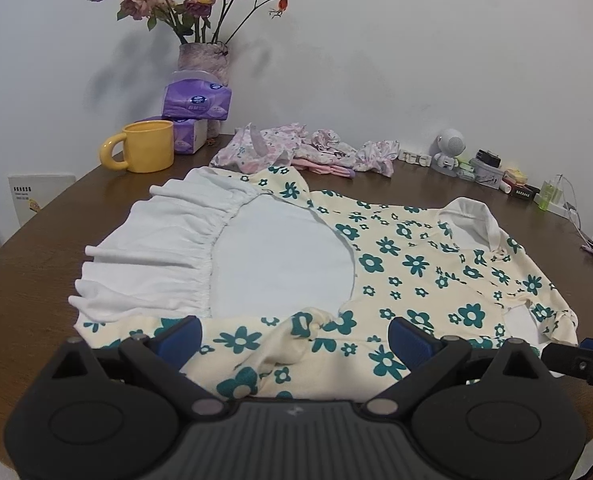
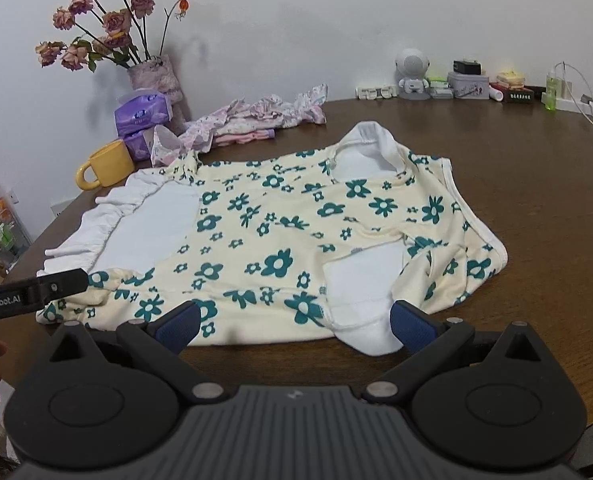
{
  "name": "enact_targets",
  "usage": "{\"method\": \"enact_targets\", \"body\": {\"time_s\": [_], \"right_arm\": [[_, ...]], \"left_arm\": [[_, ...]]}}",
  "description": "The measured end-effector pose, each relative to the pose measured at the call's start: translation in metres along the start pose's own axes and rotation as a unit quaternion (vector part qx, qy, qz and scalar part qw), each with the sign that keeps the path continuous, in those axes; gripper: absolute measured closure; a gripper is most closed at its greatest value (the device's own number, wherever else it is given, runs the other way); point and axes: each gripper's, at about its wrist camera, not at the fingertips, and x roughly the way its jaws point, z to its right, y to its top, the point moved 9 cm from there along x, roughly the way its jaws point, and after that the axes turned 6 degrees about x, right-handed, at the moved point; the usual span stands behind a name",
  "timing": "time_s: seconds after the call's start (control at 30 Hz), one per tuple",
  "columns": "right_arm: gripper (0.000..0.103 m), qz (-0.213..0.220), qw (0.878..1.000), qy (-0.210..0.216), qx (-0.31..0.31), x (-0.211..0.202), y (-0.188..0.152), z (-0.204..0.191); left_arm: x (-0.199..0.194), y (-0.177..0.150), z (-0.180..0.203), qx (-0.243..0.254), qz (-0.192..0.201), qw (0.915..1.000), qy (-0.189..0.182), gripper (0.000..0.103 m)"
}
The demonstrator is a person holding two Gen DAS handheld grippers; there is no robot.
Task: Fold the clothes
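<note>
Floral dress (image 2: 296, 232) flat on table (image 2: 516, 208) — btwn both open hand-held grippers.

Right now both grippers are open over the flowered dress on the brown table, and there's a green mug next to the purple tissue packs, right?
Nearly. The mug is yellow, not green, as the left wrist view shows plainly. The rest holds: the left gripper and the right gripper are both open at the near edge of the flowered dress on the brown table, and the mug stands beside the purple tissue packs.
</note>
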Motion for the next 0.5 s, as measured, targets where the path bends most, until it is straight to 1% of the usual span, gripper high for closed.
{"method": "enact_targets", "body": {"time_s": [0.07,0.17,0.27,0.33,0.4,0.5], "right_arm": [[0.0,-0.001,1.0,0.001,-0.002,0.002,0.001,0.0],[0.0,-0.004,1.0,0.018,0.002,0.005,0.002,0.0],[0.0,-0.008,0.999,0.04,0.005,0.006,0.002,-0.001],[0.0,-0.013,0.999,0.046,0.002,0.007,0.002,-0.001],[0.0,-0.015,0.999,0.041,-0.009,0.007,0.002,0.0],[0.0,-0.01,0.999,0.015,-0.038,0.008,0.004,0.002]], "left_arm": [[0.003,-0.001,-0.001,-0.003,-0.005,1.0,-0.001,0.003],[0.006,-0.002,-0.001,-0.005,-0.012,0.9999,0.0,0.003],[0.004,-0.003,-0.003,0.006,-0.015,0.9999,0.006,0.003],[0.002,-0.004,-0.005,0.017,-0.016,0.9997,0.01,0.003],[-0.001,-0.004,-0.007,0.027,-0.017,0.9994,0.014,0.003],[-0.006,-0.005,-0.012,0.038,-0.019,0.9988,0.025,0.003]]}}
